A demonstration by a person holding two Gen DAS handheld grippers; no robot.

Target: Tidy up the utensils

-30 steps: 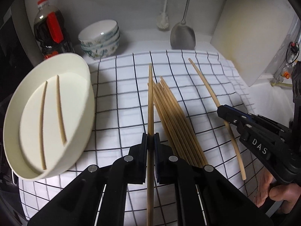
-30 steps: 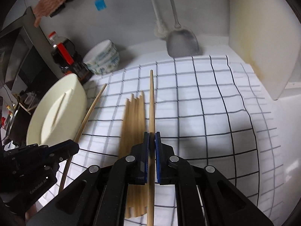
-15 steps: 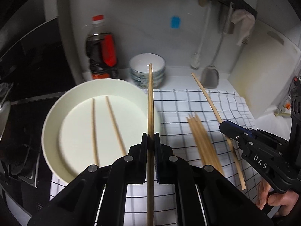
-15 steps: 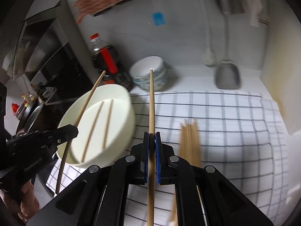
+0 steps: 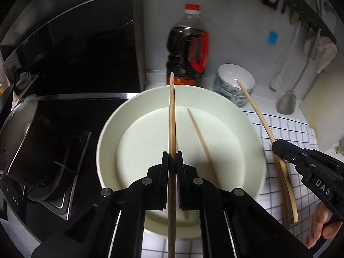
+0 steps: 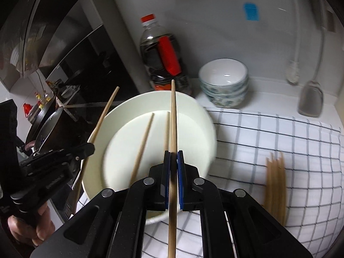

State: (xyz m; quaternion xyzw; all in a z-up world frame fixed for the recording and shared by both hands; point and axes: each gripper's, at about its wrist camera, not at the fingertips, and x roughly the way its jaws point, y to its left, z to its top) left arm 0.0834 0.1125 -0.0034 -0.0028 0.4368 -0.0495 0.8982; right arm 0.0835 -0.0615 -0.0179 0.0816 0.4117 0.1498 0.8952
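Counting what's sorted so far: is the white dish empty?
Not empty. Two chopsticks lie flat inside the white dish; the ones clamped in each tool are not in it yet.

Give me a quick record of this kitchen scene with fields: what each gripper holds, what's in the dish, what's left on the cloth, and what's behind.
left gripper: shut on one chopstick, above the dish
right gripper: shut on another chopstick, also over the dish
white dish: two chopsticks lying inside
checked cloth: bundle of chopsticks not yet moved
behind the dish: dark sauce bottle, stacked bowls, spatula
left of the dish: stove with a pot
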